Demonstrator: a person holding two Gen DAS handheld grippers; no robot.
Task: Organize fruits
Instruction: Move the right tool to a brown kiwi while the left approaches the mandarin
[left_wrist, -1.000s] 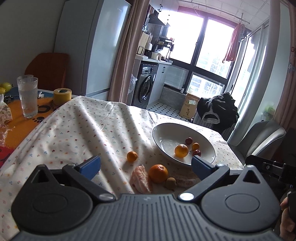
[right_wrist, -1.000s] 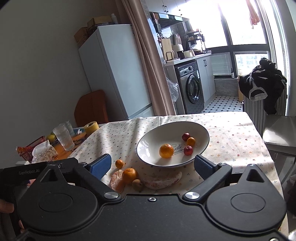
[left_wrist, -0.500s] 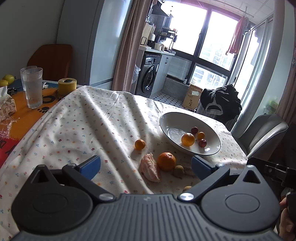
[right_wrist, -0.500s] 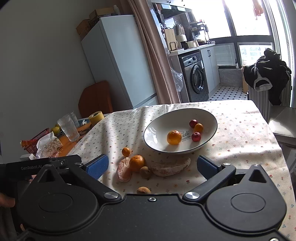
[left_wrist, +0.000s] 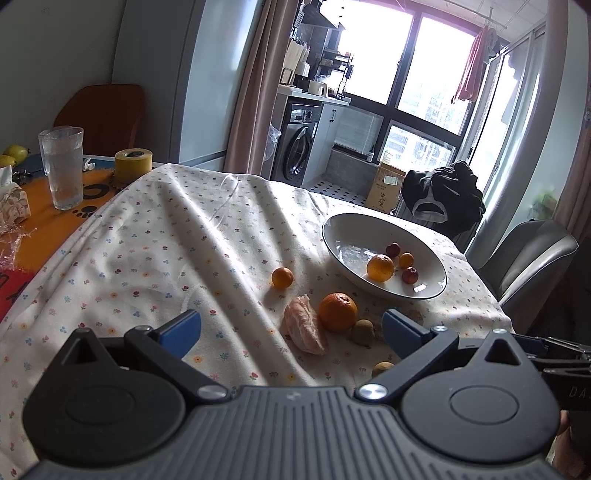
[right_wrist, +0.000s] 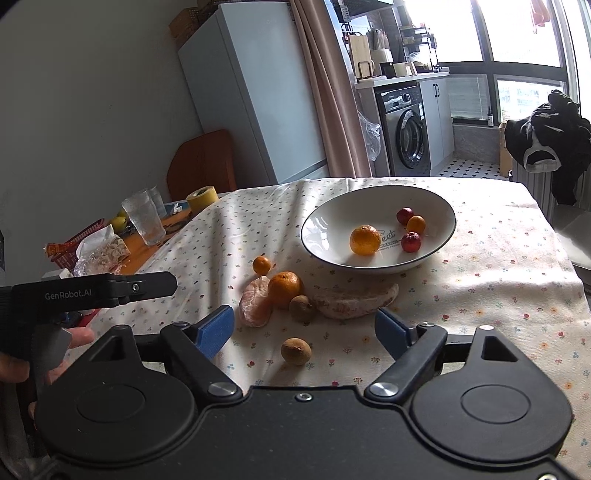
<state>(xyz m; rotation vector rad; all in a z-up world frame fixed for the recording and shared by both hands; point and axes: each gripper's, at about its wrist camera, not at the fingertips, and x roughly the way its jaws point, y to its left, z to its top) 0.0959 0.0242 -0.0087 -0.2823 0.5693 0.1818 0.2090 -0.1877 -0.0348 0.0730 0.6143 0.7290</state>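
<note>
Both tools are hovering above the flowered tablecloth (right_wrist: 498, 266), each with its blue-padded tongs spread wide and pinching nothing. The right gripper (right_wrist: 304, 330) is filling the bottom of its own view, and a small brown fruit (right_wrist: 296, 351) is lying on the cloth in the gap between its fingers, touching neither pad. Just above it, at frame centre, a cluster is sitting together: a peeled citrus segment (right_wrist: 255, 304) leaning against a whole orange (right_wrist: 285, 288), a second brown fruit (right_wrist: 301, 307) just right of that orange, and a long pale peeled piece (right_wrist: 352, 301) stretching rightward under the rim of the white bowl (right_wrist: 321, 236). A small orange fruit (right_wrist: 262, 265) is resting apart, just above and left of the cluster. Inside the bowl, right of centre, an orange (right_wrist: 365, 240), a smaller orange fruit (right_wrist: 416, 224) and two little red fruits are lying. The left gripper (left_wrist: 291, 328) is framing the same group in its view, the segment (left_wrist: 305, 329) and whole orange (left_wrist: 337, 311) showing between its fingers, the bowl (left_wrist: 340, 225) at centre right. At the left edge of the right wrist view, a hand (right_wrist: 22, 365) is gripping the other tool's handle. A glass of water (left_wrist: 62, 166) and a yellow tape roll (left_wrist: 133, 165) are standing at the upper left.
</note>
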